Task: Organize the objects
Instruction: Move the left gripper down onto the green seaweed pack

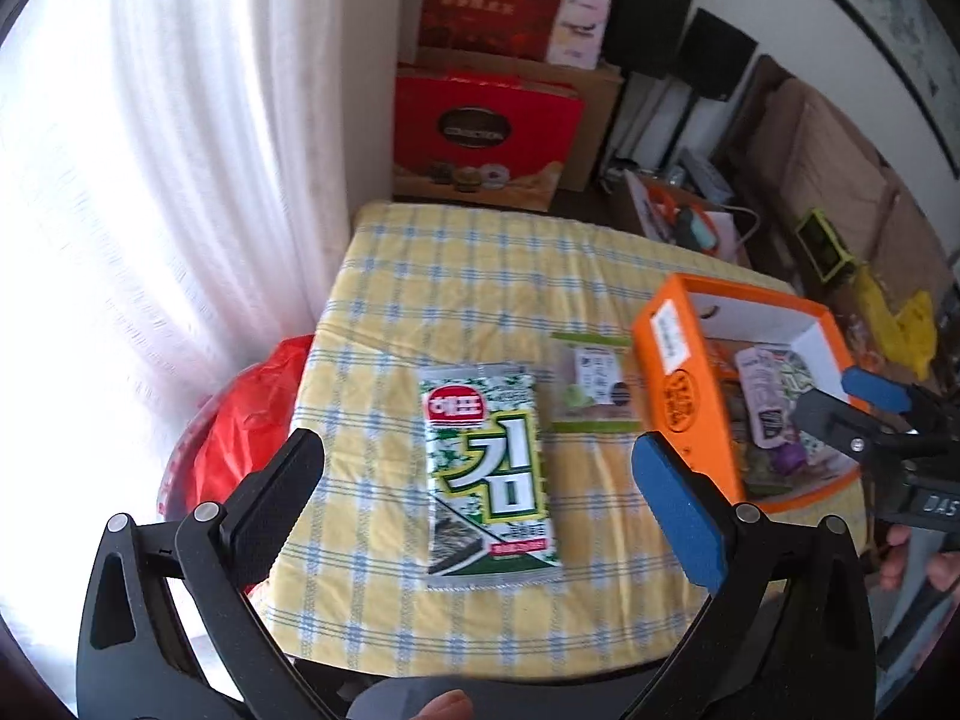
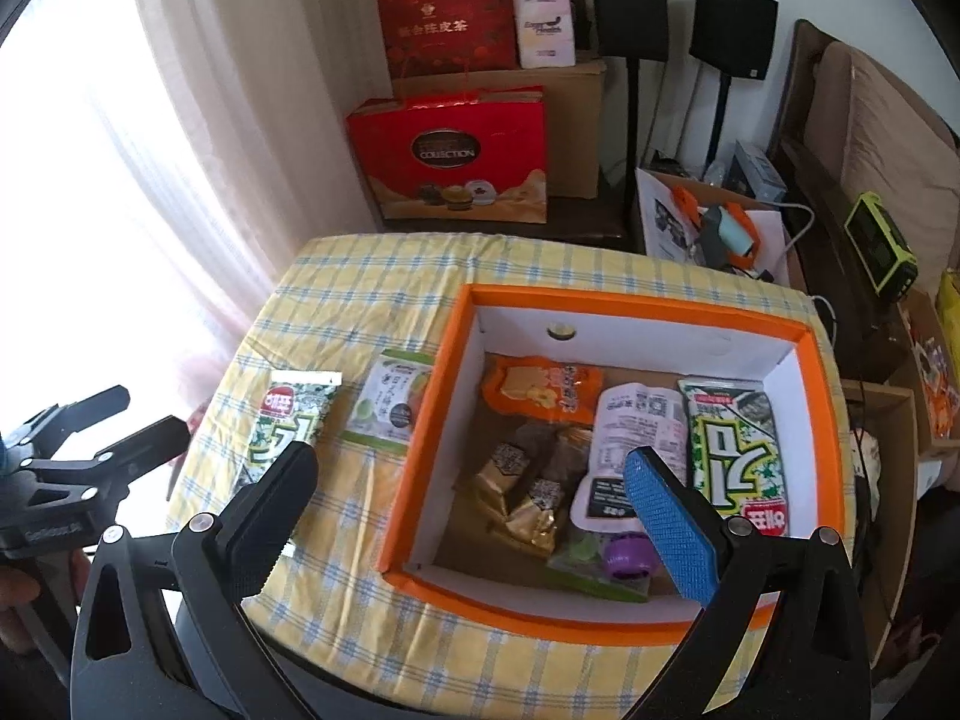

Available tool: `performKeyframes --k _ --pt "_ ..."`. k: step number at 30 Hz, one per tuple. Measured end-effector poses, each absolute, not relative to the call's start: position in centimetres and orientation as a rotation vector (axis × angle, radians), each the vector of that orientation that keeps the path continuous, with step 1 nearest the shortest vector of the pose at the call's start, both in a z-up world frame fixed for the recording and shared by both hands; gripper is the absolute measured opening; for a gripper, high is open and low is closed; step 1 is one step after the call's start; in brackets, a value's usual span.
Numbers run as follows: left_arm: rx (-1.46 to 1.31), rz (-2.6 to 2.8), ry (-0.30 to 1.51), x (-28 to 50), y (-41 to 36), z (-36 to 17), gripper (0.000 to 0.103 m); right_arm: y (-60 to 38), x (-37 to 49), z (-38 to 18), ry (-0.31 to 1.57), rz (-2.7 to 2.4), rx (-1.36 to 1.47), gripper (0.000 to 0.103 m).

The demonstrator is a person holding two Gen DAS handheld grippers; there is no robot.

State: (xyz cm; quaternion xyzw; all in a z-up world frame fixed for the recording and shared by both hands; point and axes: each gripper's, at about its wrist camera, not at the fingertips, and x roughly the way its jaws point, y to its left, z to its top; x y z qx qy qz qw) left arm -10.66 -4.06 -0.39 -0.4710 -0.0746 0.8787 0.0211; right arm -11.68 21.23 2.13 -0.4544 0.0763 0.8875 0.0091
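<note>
The orange box (image 1: 684,384) wall hides part of the green-edged packet (image 1: 591,384); its print is unreadable

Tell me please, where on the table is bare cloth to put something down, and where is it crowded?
Bare checked tablecloth lies at the far side, between the curtain edge and the orange box, and at the near edge in front of the seaweed packet. Crowded: the strip where the green-and-white packet lies against the box wall, and the box floor, mostly covered with snacks.

A green seaweed packet (image 1: 489,480) lay flat mid-table, a pale green snack pouch (image 1: 591,387) beside it, touching the snack-filled orange box (image 1: 681,372) near the table's right edge.
</note>
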Motion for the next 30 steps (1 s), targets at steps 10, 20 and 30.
performKeyframes --k 10,20,30 --pt "-1.600 2.702 -0.216 -11.8 -5.7 -4.3 0.103 19.9 -12.7 1.8 0.283 2.817 -1.450 0.103" --pt "-1.636 2.679 -0.168 -13.1 -3.6 -7.6 0.102 19.3 -13.7 1.5 0.322 2.827 -1.474 0.103" --pt "-1.693 2.680 -0.104 -14.2 -2.4 -10.3 0.087 18.5 -15.2 1.7 0.342 2.847 -1.500 0.101"
